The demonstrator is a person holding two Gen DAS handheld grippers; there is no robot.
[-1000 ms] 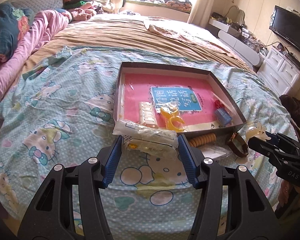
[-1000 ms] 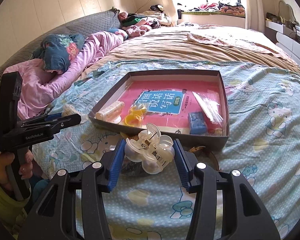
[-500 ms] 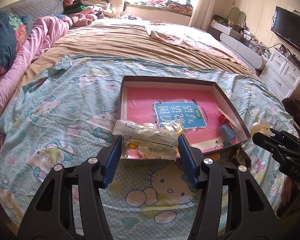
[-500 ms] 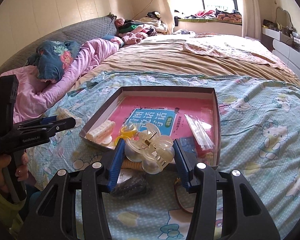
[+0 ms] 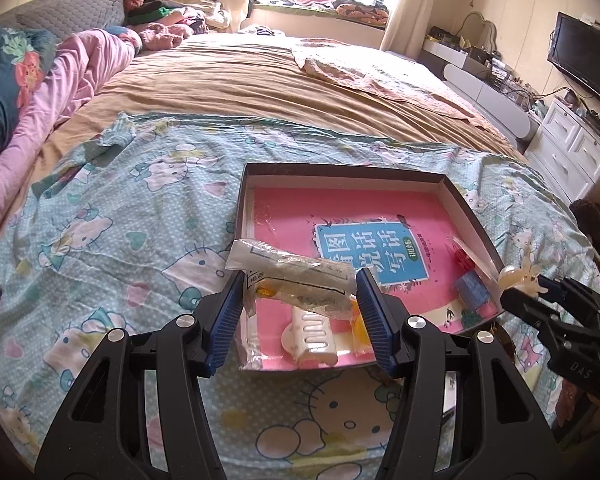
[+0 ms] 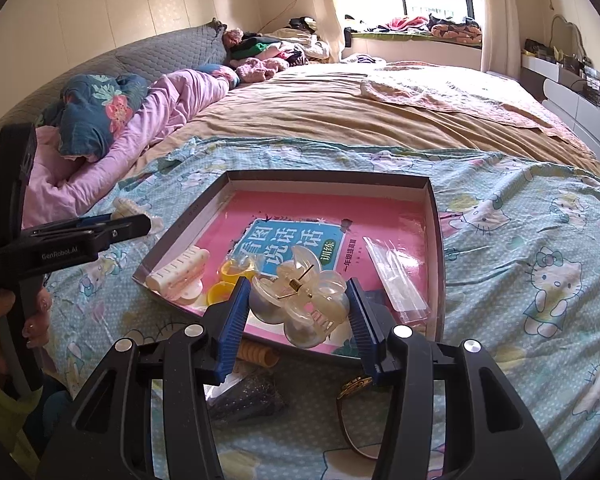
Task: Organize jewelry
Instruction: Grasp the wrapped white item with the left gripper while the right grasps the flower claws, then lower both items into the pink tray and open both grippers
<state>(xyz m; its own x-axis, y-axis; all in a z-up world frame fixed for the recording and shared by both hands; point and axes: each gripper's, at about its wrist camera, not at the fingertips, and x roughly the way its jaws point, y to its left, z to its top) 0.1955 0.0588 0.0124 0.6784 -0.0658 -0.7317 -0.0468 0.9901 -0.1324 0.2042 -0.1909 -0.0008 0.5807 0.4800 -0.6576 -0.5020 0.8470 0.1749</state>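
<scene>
A shallow dark box (image 5: 340, 170) (image 6: 436, 248) with a pink booklet in its bottom lies on the cartoon-print sheet. My left gripper (image 5: 300, 300) is shut on a clear plastic packet (image 5: 292, 276), held over the box's near left corner. My right gripper (image 6: 298, 302) is shut on a translucent hair claw clip (image 6: 300, 296) above the box's near edge. In the box lie a cream hair clip (image 6: 178, 274), yellow rings (image 6: 230, 276), a blue piece (image 5: 472, 286) and a clear bag (image 6: 396, 276). The right gripper (image 5: 532, 286) with the claw clip also shows at the right of the left wrist view.
In front of the box lie an orange spiral hair tie (image 6: 258, 354), a dark sparkly item (image 6: 248, 396) and a brown band (image 6: 348, 412). Pink bedding (image 6: 148, 120) and pillows line the left. A dresser (image 5: 576, 152) and TV (image 5: 584, 60) stand at the right.
Both grippers have moved forward over the box with their items still gripped; the box's near edge now lies under the fingertips in both views.
</scene>
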